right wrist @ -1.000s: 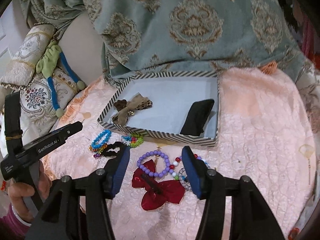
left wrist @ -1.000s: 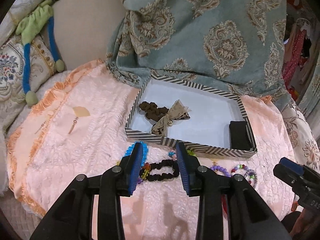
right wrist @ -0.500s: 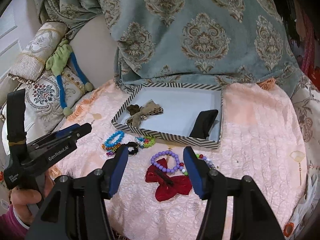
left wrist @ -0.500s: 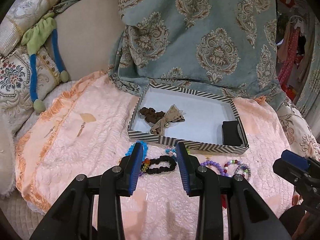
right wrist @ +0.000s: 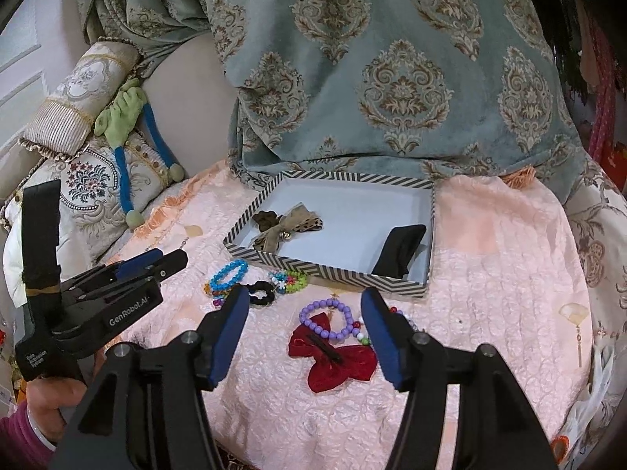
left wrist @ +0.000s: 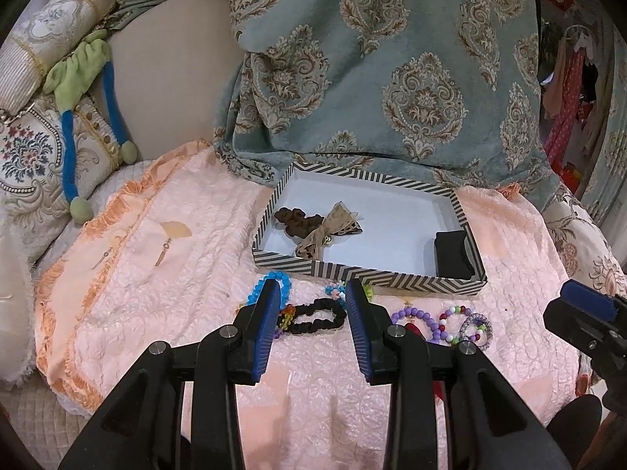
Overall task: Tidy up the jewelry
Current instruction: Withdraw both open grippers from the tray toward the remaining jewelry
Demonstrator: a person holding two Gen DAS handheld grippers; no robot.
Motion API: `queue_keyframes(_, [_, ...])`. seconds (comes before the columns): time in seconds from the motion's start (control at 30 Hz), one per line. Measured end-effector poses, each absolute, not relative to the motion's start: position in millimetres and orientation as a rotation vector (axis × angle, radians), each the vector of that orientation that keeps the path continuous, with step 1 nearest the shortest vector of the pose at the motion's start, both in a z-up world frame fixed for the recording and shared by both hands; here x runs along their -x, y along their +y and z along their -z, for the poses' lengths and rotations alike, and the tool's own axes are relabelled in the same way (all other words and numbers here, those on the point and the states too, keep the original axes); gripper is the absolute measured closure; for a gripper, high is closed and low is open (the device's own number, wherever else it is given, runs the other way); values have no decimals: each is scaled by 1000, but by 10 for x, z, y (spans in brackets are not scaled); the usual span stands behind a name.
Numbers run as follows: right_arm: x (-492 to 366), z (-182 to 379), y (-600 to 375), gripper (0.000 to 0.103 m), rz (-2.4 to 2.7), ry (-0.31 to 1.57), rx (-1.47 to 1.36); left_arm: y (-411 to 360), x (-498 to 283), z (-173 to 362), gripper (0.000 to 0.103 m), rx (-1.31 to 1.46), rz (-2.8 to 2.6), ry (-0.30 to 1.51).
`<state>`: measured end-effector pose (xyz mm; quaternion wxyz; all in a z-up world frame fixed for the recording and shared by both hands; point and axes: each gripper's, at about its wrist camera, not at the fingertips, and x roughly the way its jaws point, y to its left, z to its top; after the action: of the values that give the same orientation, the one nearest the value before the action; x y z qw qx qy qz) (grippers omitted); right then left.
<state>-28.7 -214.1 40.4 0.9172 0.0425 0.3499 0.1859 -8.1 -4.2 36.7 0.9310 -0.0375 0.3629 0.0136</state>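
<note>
A striped box (left wrist: 364,270) (right wrist: 333,272) lies on the pink cloth and holds a brown scrunchie (left wrist: 292,220), a tan bow (left wrist: 333,227) (right wrist: 290,227) and a black pouch (left wrist: 452,254) (right wrist: 401,248). In front of it lie a blue bead bracelet (right wrist: 229,274), a black scrunchie (left wrist: 317,315) (right wrist: 261,293), a purple bead bracelet (left wrist: 415,317) (right wrist: 327,319), multicolour bracelets (left wrist: 472,323) and a red bow (right wrist: 333,356). My left gripper (left wrist: 313,325) is open and empty above the black scrunchie. My right gripper (right wrist: 305,337) is open and empty above the red bow.
A teal patterned blanket (left wrist: 392,70) rises right behind the box. Embroidered cushions (left wrist: 35,149) and a green and blue plush toy (left wrist: 84,90) lie at the left. The pink cloth (left wrist: 156,274) has fringed edges and fan prints.
Both grippers have pulled back and up from the jewellery, so the box and items look smaller. Both stay open and empty. Nothing on the cloth has moved.
</note>
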Motion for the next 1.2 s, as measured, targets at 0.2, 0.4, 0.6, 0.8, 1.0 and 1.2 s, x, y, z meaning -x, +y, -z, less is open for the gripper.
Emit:
queue_keyframes(0.2, [286,-398,-2094,41,-387,724,-77,-27,87,-346,85,79,-30,749])
queue_keyframes(0.4, [283,-392,-2088,41,-386,726,-78,-8,82,-330,85,82,-31,753])
queue_keyframes(0.6, [275,-371,-2070,41,-389,732,-76,4,71,-304,85,85,-31,759])
queue_keyframes(0.8, [275,-360,-2037,41,-395,734,-69,9,70,-283,85,85,-33,762])
queue_keyframes(1.0, [255,-336,-2035,40,-390,746,-66,30,69,-253,85,90,-36,764])
queue_keyframes(1.2, [244,-310,-2048,40,-384,751,-67,53,64,-249,85,100,-31,770])
